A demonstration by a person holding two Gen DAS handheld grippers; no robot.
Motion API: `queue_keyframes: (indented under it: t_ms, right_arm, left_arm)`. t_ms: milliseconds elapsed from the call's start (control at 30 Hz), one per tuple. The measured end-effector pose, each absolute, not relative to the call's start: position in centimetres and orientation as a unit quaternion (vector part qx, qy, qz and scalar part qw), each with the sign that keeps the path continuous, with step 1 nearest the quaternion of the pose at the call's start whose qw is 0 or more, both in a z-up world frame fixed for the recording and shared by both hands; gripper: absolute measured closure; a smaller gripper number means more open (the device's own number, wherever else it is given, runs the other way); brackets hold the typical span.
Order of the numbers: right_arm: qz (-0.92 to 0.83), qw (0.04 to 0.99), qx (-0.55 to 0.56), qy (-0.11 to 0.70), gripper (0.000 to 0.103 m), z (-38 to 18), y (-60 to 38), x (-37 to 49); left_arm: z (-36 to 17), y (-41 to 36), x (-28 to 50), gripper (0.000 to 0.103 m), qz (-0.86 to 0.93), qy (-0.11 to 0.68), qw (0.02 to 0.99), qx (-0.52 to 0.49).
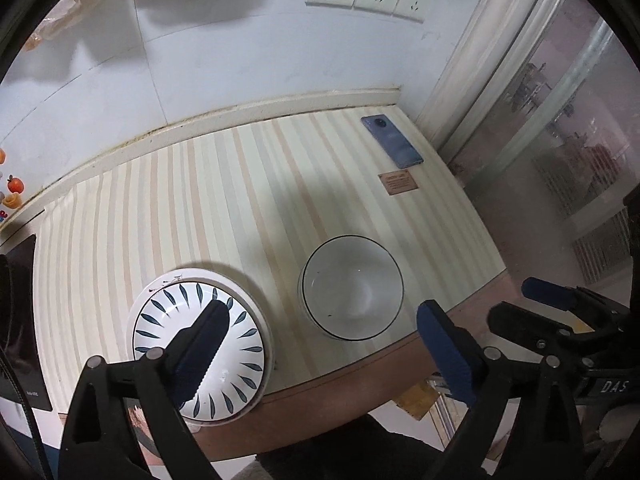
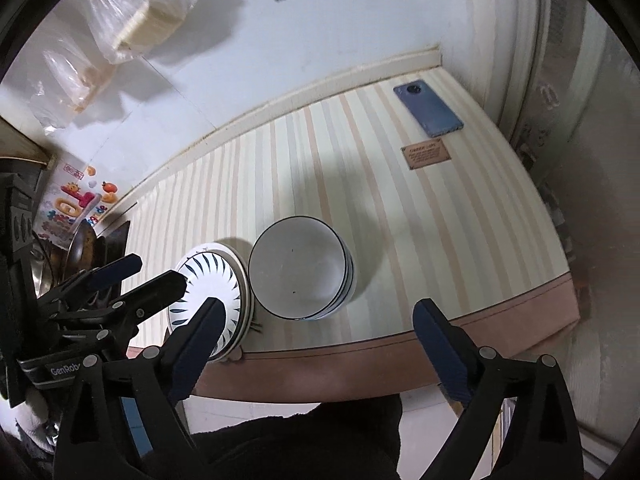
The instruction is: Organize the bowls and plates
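Plates, white with blue leaf-stroke rims (image 2: pixel 214 300), sit stacked at the striped worktop's (image 1: pixel 208 200) front edge, just beside nested white bowls with dark rims (image 2: pixel 300 268); the top bowl looks empty. Left gripper (image 1: pixel 320 344) and right gripper (image 2: pixel 316 344) hover spread wide, grasping nothing. Any tidying grip should probably take a rim squarely, lifting level.
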State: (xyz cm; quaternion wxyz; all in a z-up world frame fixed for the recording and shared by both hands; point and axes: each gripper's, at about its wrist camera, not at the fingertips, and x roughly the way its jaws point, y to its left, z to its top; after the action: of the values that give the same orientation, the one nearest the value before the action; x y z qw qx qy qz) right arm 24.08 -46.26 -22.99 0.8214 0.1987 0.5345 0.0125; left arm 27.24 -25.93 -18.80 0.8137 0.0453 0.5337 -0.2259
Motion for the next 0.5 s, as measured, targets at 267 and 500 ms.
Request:
queue_keyframes:
  t_ms: [267, 500]
  right_arm:
    - [0.015, 0.822, 0.214, 0.528, 0.005, -22.7, -47.6, 23.0]
    - [0.028, 0.799, 0.245, 0.548, 0.005, -28.6, -48.7, 25.6]
  left_arm:
    - [-19.3, -26.7, 27.6, 0.007, -0.245, 0.54, 0.805, 0.033]
    - [-24.4, -27.6, 30.7, 0.007, -0.238, 0.588, 0.773, 0.016]
